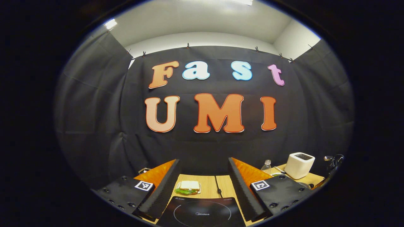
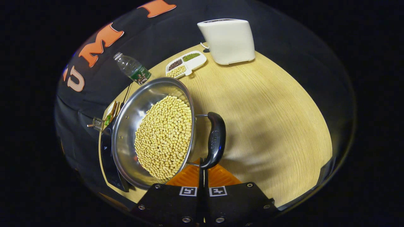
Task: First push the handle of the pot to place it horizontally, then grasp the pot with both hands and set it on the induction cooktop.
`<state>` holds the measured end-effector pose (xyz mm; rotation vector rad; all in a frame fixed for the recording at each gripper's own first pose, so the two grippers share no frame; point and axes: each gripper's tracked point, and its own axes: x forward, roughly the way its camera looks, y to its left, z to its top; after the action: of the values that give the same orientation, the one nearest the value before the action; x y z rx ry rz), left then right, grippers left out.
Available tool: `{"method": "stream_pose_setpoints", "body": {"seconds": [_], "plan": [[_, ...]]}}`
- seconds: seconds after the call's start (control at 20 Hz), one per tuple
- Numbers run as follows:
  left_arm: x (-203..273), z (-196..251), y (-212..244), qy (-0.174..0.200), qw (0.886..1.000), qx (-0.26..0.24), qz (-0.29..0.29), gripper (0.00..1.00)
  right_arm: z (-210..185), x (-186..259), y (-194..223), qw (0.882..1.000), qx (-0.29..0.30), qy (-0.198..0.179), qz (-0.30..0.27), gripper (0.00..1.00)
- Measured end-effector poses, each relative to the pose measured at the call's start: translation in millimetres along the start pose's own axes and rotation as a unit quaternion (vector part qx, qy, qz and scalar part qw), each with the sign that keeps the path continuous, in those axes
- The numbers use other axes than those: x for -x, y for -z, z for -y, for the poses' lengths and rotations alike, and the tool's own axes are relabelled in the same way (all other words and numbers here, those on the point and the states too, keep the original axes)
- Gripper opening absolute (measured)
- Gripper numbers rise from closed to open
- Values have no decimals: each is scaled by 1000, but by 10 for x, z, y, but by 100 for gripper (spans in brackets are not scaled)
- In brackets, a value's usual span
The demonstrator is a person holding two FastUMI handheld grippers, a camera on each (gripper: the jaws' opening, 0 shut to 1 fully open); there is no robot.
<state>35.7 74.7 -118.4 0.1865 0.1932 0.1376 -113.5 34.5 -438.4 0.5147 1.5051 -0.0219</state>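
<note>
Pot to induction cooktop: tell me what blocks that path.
Nothing visible does. In the right gripper view the pot of beans sits directly beside the induction cooktop, its far rim overlapping the cooktop's edge. In the left gripper view the glass surface is bare; the sandwich plate lies on the table beyond it.

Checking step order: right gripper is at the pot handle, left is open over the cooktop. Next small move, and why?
Probably nudge the black handle with the right gripper, whose fingers sit closed together just under its lower end. The pot of beans appears still beside the cooktop, and the left gripper is open, holding nothing, so the two-handed lift looks premature.
</note>
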Motion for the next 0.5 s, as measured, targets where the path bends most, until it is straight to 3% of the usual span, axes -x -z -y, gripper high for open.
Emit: {"method": "stream_pose_setpoints", "body": {"seconds": [0.2,0.5], "plan": [[42,-48,-18,-16,1000,-20,7,97,66,-85,-183,1000,-16,6,9,0],[85,-55,-6,-17,1000,-26,3,97,113,-189,-561,997,27,60,31,0]]}}
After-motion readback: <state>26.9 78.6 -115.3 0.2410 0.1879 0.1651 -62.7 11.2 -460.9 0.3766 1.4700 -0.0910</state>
